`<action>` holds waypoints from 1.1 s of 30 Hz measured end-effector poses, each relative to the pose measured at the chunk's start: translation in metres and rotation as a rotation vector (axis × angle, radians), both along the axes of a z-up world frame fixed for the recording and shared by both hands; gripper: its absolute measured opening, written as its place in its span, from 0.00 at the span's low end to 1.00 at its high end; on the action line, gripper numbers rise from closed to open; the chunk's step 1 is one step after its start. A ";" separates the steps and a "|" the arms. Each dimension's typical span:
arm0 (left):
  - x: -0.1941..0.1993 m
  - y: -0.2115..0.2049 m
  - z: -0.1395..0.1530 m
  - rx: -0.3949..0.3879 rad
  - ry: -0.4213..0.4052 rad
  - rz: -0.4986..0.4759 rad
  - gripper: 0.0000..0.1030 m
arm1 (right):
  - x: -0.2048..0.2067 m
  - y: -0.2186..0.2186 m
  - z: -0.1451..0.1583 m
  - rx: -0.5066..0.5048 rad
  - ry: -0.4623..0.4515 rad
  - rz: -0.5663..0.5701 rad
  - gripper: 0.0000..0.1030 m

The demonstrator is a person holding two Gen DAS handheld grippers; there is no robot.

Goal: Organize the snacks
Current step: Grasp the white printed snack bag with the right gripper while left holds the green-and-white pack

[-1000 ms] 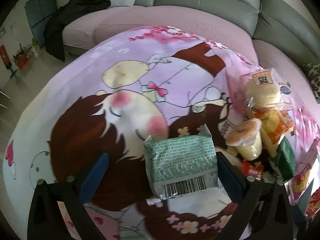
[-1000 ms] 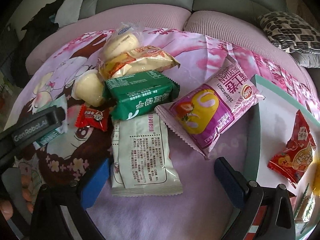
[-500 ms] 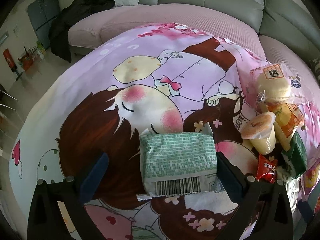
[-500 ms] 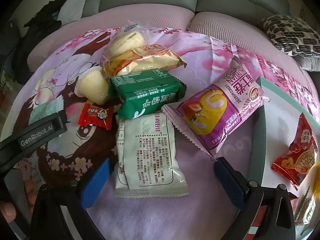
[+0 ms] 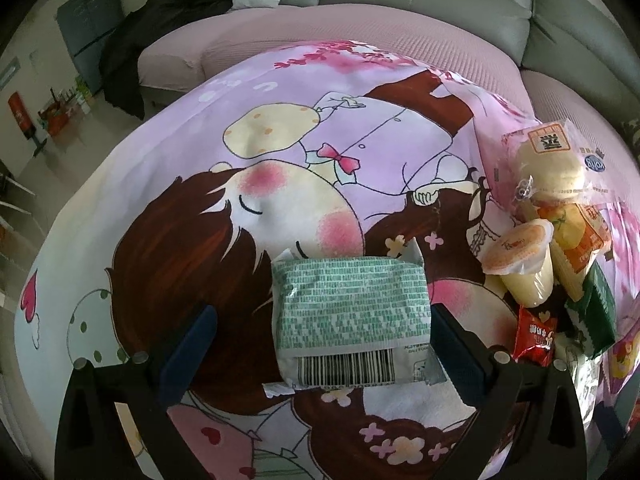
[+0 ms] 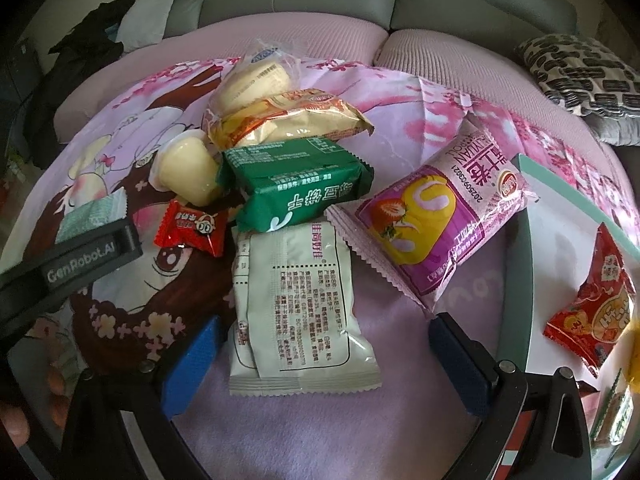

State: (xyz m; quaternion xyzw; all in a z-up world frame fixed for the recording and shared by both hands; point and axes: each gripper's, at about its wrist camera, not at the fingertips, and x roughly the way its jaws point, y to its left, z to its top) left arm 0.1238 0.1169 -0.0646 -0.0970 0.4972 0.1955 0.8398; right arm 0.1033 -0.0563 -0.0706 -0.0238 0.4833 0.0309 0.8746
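L gripper (image 5: 322, 340) jaws wide round barcode pack (image 5: 350, 314); R gripper (image 6: 324, 356) jaws wide, empty. "GenRobot.AI" on L gripper; pink pack (image 6: 434, 226) reads "20250903021".

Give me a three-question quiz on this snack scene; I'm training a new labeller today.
1. True or false: the left tool has a pale green packet lying between its open fingers.
2. Multiple choice: the small red candy lies nearest to which? A) pudding cup B) patterned cushion C) tray
3. Fill in: the dark green packet rests partly on the ______ packet.

Key: 1 true; 2 A; 3 white.
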 end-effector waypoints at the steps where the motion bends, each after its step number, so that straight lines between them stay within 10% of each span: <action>1: -0.001 0.000 0.000 -0.001 0.001 0.007 1.00 | -0.002 0.000 0.000 -0.007 -0.014 -0.005 1.00; 10: -0.004 -0.002 0.001 -0.012 0.014 0.033 1.00 | 0.003 -0.003 0.006 0.022 -0.014 0.002 0.99; 15: 0.002 -0.002 0.004 -0.005 0.032 -0.004 0.98 | 0.002 -0.002 0.011 0.026 -0.037 0.001 0.81; 20: 0.004 -0.006 0.013 -0.028 0.018 -0.045 0.67 | 0.002 -0.008 0.016 0.070 -0.042 -0.008 0.62; 33: -0.005 -0.001 0.039 -0.072 -0.038 -0.049 0.58 | -0.012 -0.017 0.035 0.180 -0.059 0.001 0.52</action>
